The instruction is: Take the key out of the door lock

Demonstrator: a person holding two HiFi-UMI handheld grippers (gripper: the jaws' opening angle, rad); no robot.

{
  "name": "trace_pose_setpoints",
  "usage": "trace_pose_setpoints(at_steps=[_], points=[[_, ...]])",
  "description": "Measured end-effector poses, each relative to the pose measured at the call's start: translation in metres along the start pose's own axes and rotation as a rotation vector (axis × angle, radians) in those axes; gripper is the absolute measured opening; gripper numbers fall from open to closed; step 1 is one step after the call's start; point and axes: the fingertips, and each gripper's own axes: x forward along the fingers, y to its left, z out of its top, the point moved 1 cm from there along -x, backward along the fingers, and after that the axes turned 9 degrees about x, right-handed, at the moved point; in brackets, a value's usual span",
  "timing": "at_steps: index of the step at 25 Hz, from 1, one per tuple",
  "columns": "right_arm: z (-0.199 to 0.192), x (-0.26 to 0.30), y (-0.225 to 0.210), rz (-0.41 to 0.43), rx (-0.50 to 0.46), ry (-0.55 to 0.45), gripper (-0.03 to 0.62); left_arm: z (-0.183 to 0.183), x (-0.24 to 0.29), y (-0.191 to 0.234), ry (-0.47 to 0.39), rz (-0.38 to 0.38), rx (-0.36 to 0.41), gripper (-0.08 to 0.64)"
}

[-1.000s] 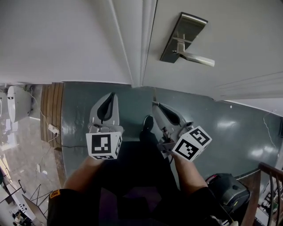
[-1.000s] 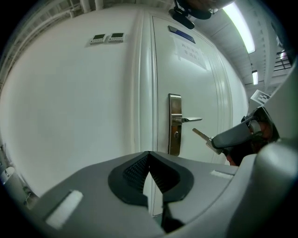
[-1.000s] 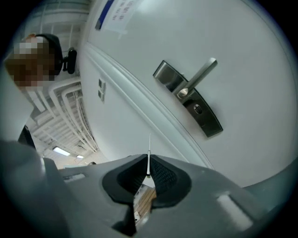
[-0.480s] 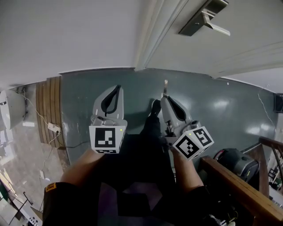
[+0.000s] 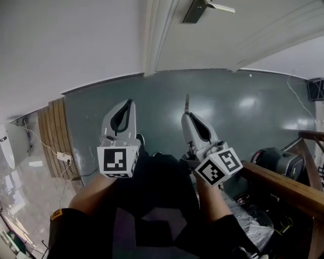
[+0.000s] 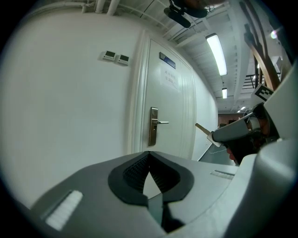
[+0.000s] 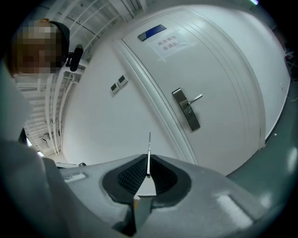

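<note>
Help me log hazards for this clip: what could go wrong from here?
1. The right gripper pinches the key by one end only, and a good part of it sticks out past the jaws. It may slip and drop to the floor.
2. The left gripper, shut and empty, is close beside it. A stray move could knock the key loose.
3. The wooden rail runs close by the right gripper, so a swing to that side might bump it.

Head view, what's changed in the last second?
The door handle has slid up to the top edge, and more floor and wooden railing show, as if the person stepped back. The right gripper stays shut on the key, the left gripper shut and empty.
</note>
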Motion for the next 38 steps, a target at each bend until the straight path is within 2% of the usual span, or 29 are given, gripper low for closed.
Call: trace_pose_setpoints(at_steps=[5,10,16,22,29,33,38], points=[[-0.008,-0.055,-0.008,-0.01,-0.012,-0.05,0.015,0.01,-0.023,-0.047,-0.01,-0.037,0.037,0.018],[-0.021,-0.106,-0.02,-0.024,-0.025,-0.058,0.015,0.016,-0.052,-0.093,-0.002,-0.033,0.08,0.018],[-0.032,-0.136,-0.011,-0.014,-0.11,-0.053,0.015,0.021,-0.08,-0.117,-0.011,-0.029,0.127,0.018],[-0.061,-0.146,0.018,-0.014,-0.176,-0.011,0.015,0.007,-0.118,-0.105,-0.007,0.009,0.104,0.018],[-0.105,-0.14,0.058,-0.024,-0.197,0.038,0.015,-0.007,-0.164,-0.066,-0.01,0.05,0.077,0.018],[-0.13,-0.13,0.08,-0.045,-0.217,0.067,0.015,-0.026,-0.187,-0.041,0.007,0.056,0.057,0.018],[-0.141,-0.122,0.1,-0.065,-0.26,0.064,0.014,-0.044,-0.198,-0.023,0.021,0.052,0.042,0.018]])
